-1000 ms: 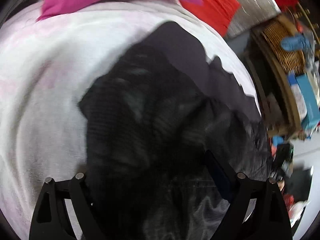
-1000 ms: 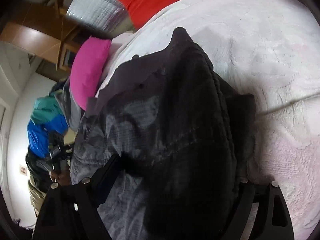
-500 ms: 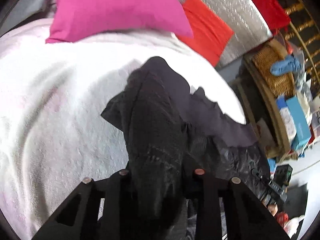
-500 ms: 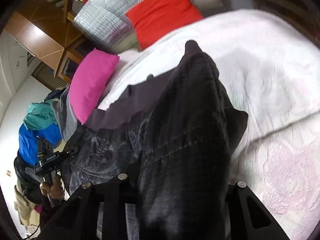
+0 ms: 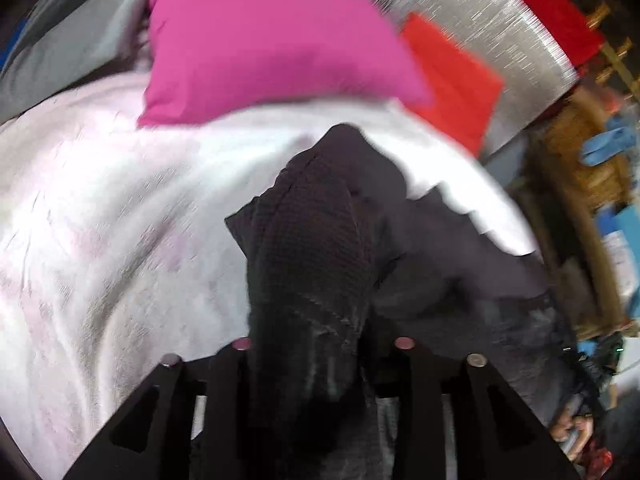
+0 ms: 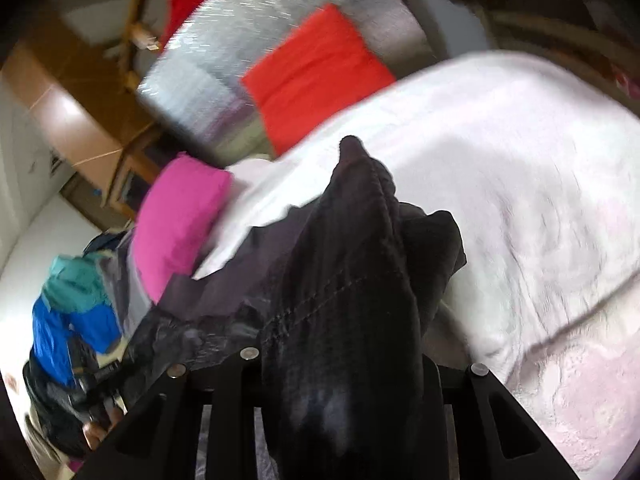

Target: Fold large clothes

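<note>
A large black knitted garment (image 5: 316,248) with a dark grey lining lies bunched on the white bed cover (image 5: 100,240). In the left wrist view a thick fold of it rises between the fingers of my left gripper (image 5: 322,344). Those jaws are opening slightly, but the cloth still fills them and hangs taut. In the right wrist view the same garment (image 6: 352,260) runs up into my right gripper (image 6: 340,360), which is shut on another fold. That fold hides the inner right finger. The far tip of the garment rests on the bed cover (image 6: 520,200).
A pink pillow (image 5: 260,40) and a red cushion (image 5: 452,80) lie at the head of the bed against a silver headboard (image 5: 500,28). Cluttered wicker shelving (image 5: 580,152) stands to the right. In the right wrist view, blue and teal clothes (image 6: 68,308) are piled beside the bed.
Both grippers went from wide open over the garment to closed on folds of it. Both have risen and tipped up, so more of the pillows and headboard shows.
</note>
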Demonstrator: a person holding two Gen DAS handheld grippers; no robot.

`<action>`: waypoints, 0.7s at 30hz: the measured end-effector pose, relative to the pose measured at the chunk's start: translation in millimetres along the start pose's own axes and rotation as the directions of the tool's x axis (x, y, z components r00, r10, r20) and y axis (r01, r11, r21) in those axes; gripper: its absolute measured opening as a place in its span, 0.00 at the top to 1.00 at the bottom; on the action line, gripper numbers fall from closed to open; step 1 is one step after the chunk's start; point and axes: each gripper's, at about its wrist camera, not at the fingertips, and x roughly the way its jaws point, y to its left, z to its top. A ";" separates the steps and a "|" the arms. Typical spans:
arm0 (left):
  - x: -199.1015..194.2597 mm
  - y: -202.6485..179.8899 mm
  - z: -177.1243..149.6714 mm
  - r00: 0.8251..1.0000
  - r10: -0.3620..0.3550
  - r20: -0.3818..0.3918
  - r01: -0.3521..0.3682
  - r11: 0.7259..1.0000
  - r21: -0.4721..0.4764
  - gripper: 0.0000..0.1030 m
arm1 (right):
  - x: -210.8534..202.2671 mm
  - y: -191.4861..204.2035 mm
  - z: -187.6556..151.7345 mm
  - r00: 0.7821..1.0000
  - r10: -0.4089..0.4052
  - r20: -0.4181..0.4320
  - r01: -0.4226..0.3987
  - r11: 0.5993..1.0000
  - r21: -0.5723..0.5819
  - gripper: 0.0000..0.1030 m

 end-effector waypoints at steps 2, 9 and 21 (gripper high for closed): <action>6.7 -2.3 -4.2 0.997 0.066 -0.031 -0.066 0.998 0.015 0.47 | 5.6 -16.3 -1.4 0.999 -0.004 -0.044 0.006 0.999 0.046 0.61; -12.4 -9.0 -11.8 0.987 0.160 -0.013 -0.159 0.986 0.058 0.38 | -13.0 -27.1 -5.2 0.998 -0.028 -0.061 0.032 0.997 0.063 0.47; -89.2 -12.2 -54.8 0.912 0.344 0.223 -0.380 0.913 0.147 0.32 | -92.2 -24.5 -32.4 0.996 -0.068 0.062 0.059 0.990 0.130 0.31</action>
